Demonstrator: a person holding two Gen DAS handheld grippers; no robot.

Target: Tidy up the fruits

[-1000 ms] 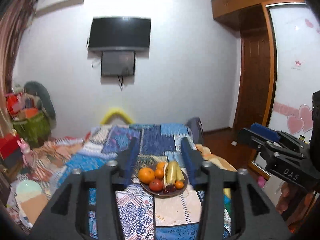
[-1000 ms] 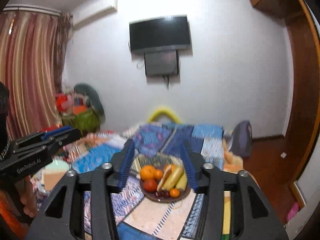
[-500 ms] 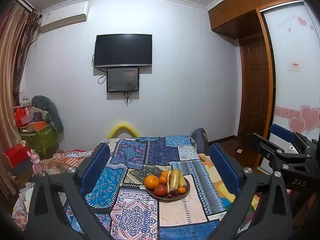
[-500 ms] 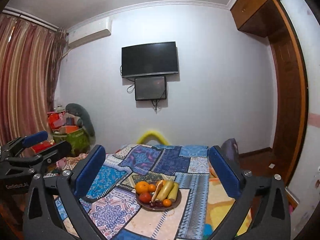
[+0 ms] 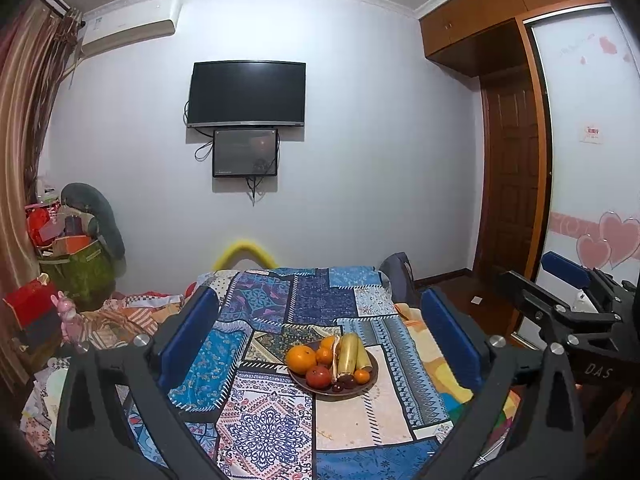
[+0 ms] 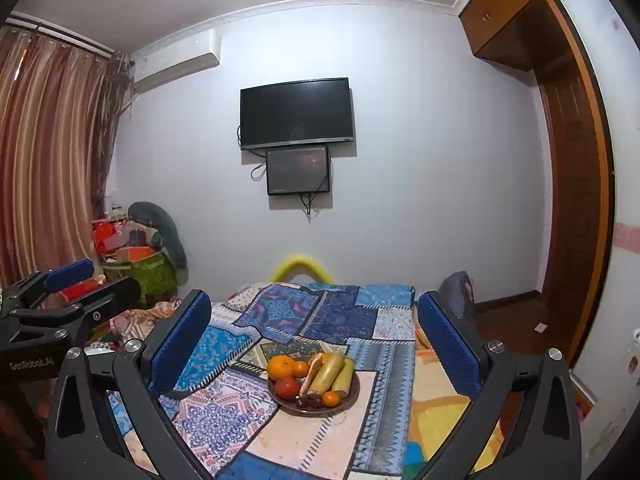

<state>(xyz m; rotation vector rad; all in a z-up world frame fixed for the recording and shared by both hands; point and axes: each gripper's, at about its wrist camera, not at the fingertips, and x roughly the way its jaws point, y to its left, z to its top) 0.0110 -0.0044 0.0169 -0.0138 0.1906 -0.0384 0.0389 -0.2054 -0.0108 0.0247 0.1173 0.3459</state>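
From the left wrist, the small dark fruits at the near rim of the plate [image 5: 370,385] are hard to identify, and the right tool's [image 5: 560,284] far finger is partly cut off at the picture's edge; the left tool [image 5: 320,334] is spread wide, holding and touching nothing, with the plate of fruit on the bed [image 5: 360,416] well ahead between its fingers. From the right wrist, the left tool [image 6: 86,284] shows only partly at the left edge, while the right tool [image 6: 314,336] is likewise spread wide and empty, with an orange [image 6: 280,367], tomato [image 6: 287,387] and bananas [image 6: 326,372] heaped on the plate [image 6: 308,409].
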